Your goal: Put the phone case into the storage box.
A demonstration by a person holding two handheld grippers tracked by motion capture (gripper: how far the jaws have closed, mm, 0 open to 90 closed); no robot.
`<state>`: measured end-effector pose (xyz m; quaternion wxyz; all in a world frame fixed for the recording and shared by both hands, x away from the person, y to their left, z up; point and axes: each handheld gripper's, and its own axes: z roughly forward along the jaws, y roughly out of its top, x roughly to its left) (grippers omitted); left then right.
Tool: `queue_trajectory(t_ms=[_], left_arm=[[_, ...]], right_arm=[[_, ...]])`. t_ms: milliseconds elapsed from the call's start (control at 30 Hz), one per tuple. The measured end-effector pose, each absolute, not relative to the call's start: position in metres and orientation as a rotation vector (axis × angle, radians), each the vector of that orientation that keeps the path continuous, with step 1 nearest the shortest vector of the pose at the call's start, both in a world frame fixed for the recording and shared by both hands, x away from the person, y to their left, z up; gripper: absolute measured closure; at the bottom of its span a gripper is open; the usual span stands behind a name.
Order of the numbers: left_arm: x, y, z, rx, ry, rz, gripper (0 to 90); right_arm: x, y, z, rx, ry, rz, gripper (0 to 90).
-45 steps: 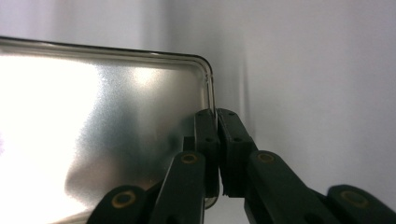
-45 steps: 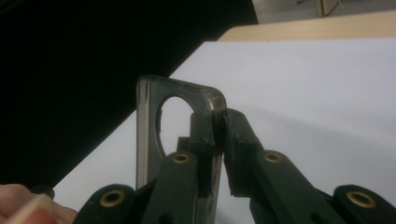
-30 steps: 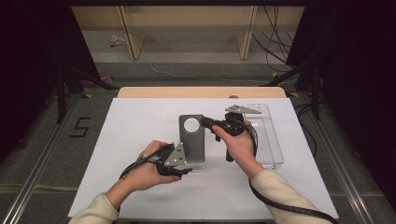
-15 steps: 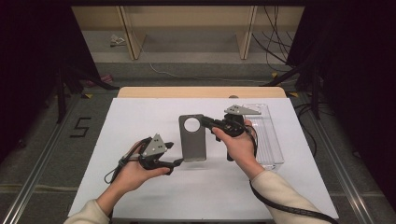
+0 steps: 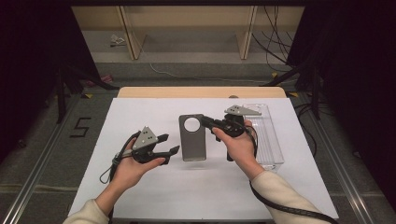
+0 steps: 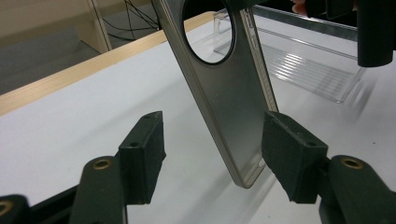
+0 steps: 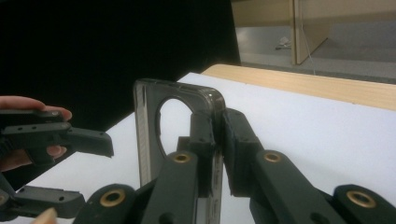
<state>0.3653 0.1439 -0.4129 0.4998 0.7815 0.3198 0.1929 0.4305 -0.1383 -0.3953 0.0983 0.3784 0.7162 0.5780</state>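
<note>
Jaws of the right gripper [image 5: 208, 122] were clenched on the upper edge of a grey phone case [image 5: 193, 137], beside its round camera opening, holding it upright above the white table [image 5: 154, 186] near the middle. In the right gripper view the pads pinched the case's thin wall by the corner. The left gripper [image 5: 169, 143] sat just beside the case's lower left side, jaws spread and holding nothing; in the left gripper view the case's [image 6: 229, 88] bottom end hung tilted between the two pads without touching either. A clear plastic tray [image 5: 267, 135] lay behind the right hand [image 5: 238, 144].

Judging by its thin shell, the case looked light, slightly flexible and smooth, so likely to slip or twist. The long side edges near the bottom seemed the better hold.
</note>
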Motion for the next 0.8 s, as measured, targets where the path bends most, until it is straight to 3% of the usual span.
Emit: queue_trajectory(t_ms=[567,800], left_arm=[[0.362,0.153,-0.413,1.844,0.785,0.491,38.2],[0.358,0.160,-0.415,1.856,0.831,0.510,28.9]], right_arm=[[0.431,-0.145,-0.390,1.104,2.080,1.708,83.6],[0.432,-0.147,-0.388,1.095,2.069,1.700,83.5]])
